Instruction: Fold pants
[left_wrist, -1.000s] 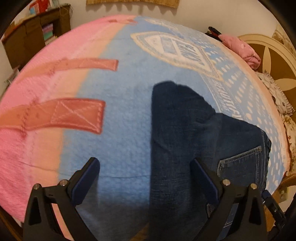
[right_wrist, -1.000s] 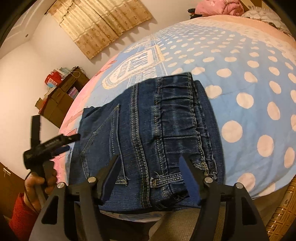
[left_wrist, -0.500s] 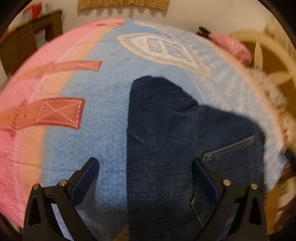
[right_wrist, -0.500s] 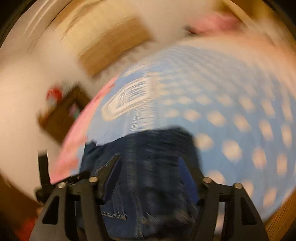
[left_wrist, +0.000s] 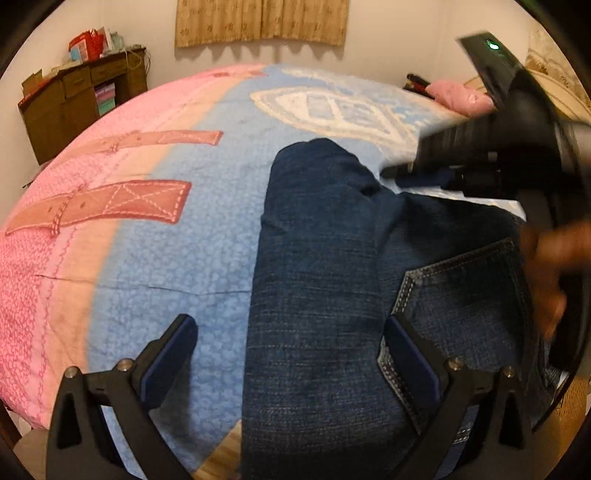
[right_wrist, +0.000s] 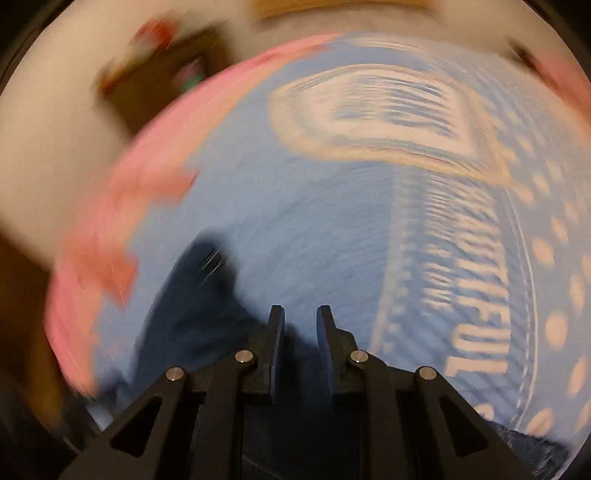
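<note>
The jeans (left_wrist: 325, 295) lie on the bed, on the blue part of the blanket (left_wrist: 177, 266). In my left view their long axis runs from the bottom edge up toward the middle of the frame, where the folded leg ends in a rounded tip. A back pocket (left_wrist: 469, 306) with pale stitching sits at centre right, its top edge tilted up to the right. The denim's left edge is straight and runs almost vertically.

My left gripper (left_wrist: 291, 354) has its jaws spread wide with nothing pressed between them: the left finger (left_wrist: 170, 354) hangs over bare blanket, the right one over the denim by the pocket. To the left of the jeans the blanket is free, blue and then pink, with two stitched strap patterns (left_wrist: 107, 206) at centre left. A wooden shelf unit (left_wrist: 81, 96) stands against the wall at upper left, and a pink bundle (left_wrist: 458, 96) lies at the far upper right.

My right gripper (right_wrist: 298, 325) crosses the upper right of the left view, blurred, with my hand (left_wrist: 550, 266) behind it. In its own smeared view its jaws are closing, now a narrow gap apart, with no cloth visibly pinched; dark denim (right_wrist: 192, 317) lies at lower left. Large pale letters (right_wrist: 476, 302) on the blanket at right seem to end in "TIFUL"; the rest is too blurred.
</note>
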